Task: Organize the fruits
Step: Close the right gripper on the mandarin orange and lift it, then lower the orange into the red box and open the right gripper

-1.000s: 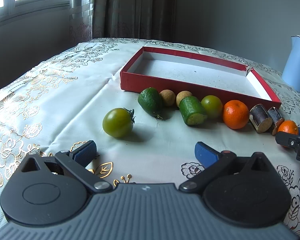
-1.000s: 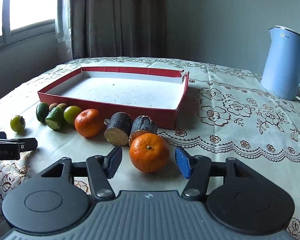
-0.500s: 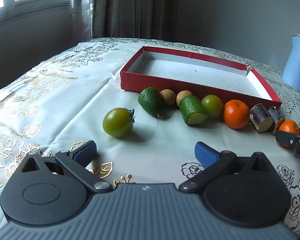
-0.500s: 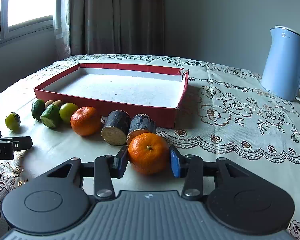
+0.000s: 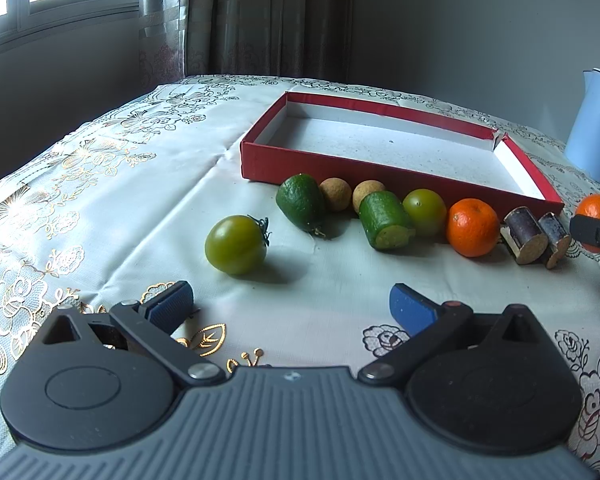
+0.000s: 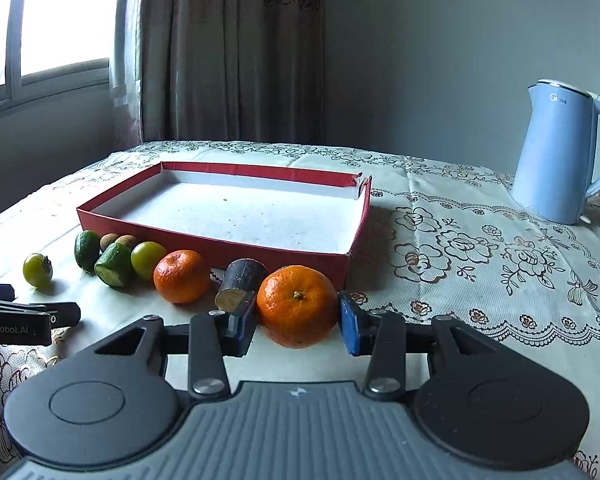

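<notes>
**Right gripper grabbed an orange**

The right gripper (image 6: 298, 322) had its fingers (image 6: 350, 326) pressed on both sides of an orange (image 6: 298, 304). The fingers had just been closing on it. The orange sat in front of the near right corner of the red box (image 6: 284, 250). The box was open and lay on the worktop (image 6: 480, 280), which had a flowery cloth on it.

The left gripper (image 5: 290, 306) had its fingers (image 5: 412, 312) spread wide with nothing between them. A green tomato (image 5: 236, 244) lay just past them on the cloth.

More fruit lay in a row along the near wall of the box. From left to right there were a dark green fruit (image 5: 300, 200), two small brown balls (image 5: 336, 194), a cut green piece (image 5: 386, 220), a light green round fruit (image 5: 424, 212), a second orange (image 5: 472, 232) and two short dark stubs (image 5: 526, 236). A blue kettle (image 6: 560, 168) stood far off on the right.
</notes>
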A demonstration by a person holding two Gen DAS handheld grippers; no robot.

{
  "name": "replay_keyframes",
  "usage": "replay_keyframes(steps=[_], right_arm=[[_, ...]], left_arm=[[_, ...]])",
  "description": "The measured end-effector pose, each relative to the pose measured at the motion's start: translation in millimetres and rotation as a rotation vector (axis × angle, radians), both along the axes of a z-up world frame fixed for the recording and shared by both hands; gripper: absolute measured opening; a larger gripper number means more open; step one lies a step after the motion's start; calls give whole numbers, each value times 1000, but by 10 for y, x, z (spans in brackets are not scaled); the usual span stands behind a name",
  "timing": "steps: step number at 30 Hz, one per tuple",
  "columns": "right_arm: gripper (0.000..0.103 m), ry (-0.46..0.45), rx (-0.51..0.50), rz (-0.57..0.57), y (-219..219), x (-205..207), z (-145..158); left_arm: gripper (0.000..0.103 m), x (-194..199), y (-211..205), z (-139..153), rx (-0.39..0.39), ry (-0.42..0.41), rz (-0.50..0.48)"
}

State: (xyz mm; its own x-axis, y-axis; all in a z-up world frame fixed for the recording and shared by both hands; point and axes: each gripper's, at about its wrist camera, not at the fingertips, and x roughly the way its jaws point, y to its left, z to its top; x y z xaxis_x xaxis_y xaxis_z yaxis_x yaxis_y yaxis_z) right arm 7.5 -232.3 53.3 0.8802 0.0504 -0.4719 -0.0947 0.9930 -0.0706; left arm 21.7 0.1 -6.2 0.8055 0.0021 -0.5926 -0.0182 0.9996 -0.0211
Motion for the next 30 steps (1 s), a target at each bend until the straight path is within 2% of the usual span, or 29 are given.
replay_keyframes(steps=[10, 12, 16, 20, 22, 23, 27, 30], right_arm=[[42, -30, -2, -1, 131, 642, 251], [43, -3, -6, 5, 150, 791, 228], [43, 50, -40, -54, 166, 944, 86], [45, -19, 28, -81, 39, 681, 68], [64, -78, 35, -83, -22, 513, 92], [66, -98, 35, -93, -51, 451, 106], [69, -95, 107, -113, -222, 189, 100], [76, -63, 67, -148, -247, 33, -8]], left_arm=[[103, 3, -3, 2, 1, 2, 1], [103, 1, -3, 0, 2, 2, 0], [103, -19, 8, -13, 1, 0, 0], [103, -13, 1, -9, -2, 7, 1], [103, -7, -9, -7, 2, 12, 2], [103, -9, -11, -5, 2, 13, 1], [103, -13, 5, 2, -10, 14, 1], [103, -5, -10, 5, -1, 18, 1]])
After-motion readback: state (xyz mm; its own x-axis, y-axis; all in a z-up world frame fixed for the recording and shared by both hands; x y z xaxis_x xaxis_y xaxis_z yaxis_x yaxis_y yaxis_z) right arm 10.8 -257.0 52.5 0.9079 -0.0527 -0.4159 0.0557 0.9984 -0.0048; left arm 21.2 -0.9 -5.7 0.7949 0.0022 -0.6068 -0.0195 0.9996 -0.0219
